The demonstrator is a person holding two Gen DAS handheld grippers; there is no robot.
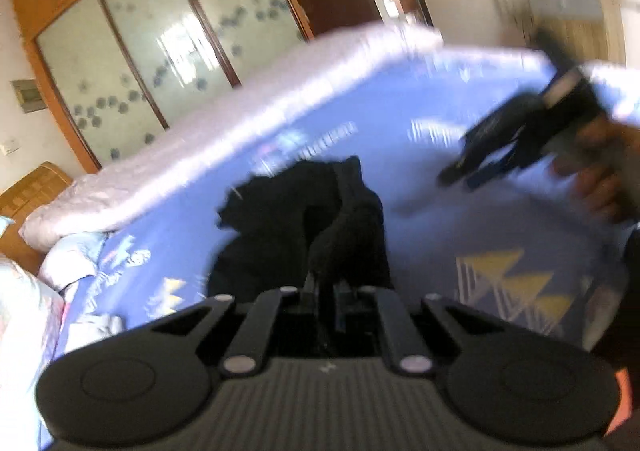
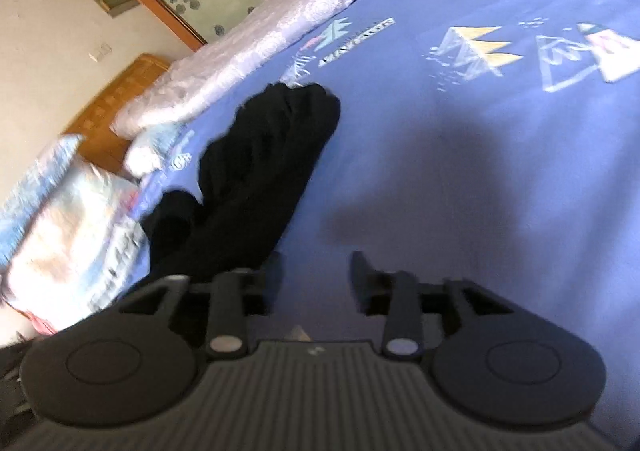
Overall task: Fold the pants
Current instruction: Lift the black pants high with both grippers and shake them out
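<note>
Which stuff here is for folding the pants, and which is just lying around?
For the job:
black pants
left gripper, shut on the pants
right gripper, open, empty
blue bedsheet

Just lying about:
pale quilt
pillows
wardrobe

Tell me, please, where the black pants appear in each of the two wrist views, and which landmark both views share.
Left wrist view: the black pants lie in the lower centre, on the blue bedsheet, rising to the left gripper.
Right wrist view: the black pants lie left of centre, beside the right gripper.
Shared landmark: the pale quilt along the bed's far edge.
</note>
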